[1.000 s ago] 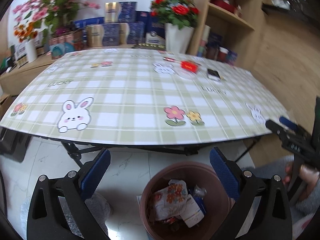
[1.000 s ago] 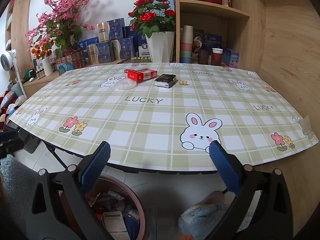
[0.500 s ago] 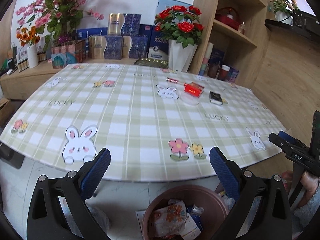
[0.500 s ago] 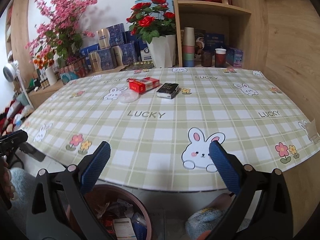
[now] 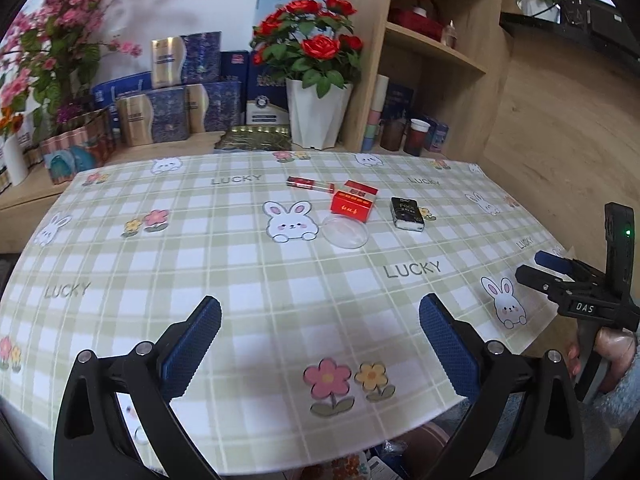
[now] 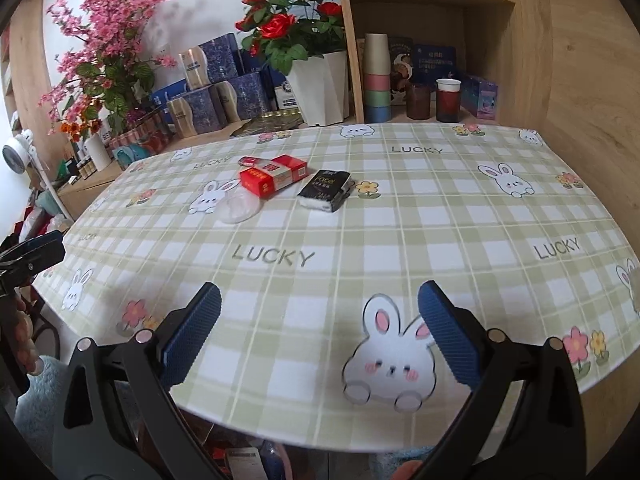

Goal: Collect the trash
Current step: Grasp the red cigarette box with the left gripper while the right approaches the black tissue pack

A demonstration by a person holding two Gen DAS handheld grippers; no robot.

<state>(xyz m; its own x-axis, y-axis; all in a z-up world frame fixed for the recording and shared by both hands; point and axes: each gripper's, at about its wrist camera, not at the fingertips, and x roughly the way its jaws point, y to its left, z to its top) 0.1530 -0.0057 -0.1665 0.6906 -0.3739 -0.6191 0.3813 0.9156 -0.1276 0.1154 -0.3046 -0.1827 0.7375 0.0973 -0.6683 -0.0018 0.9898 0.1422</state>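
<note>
Red box (image 5: 354,202) — beyond parted left gripper (image 5: 320,332)

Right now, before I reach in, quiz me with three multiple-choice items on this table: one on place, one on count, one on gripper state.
1. Where does the clear plastic lid lie?
A. just in front of the red cigarette box
B. on the shelf
C. on the black tissue pack

2. How many loose items sit on the tablecloth?
A. two
B. four
C. seven

3. How are the left gripper and right gripper?
A. both open, empty
B. both shut on trash
C. left shut on the lid

Answers:
1 A, the lid rests at the box's near edge.
2 B, red tube, box, lid, pack.
3 A, wide gaps show between the blue pads, nothing held.
</note>
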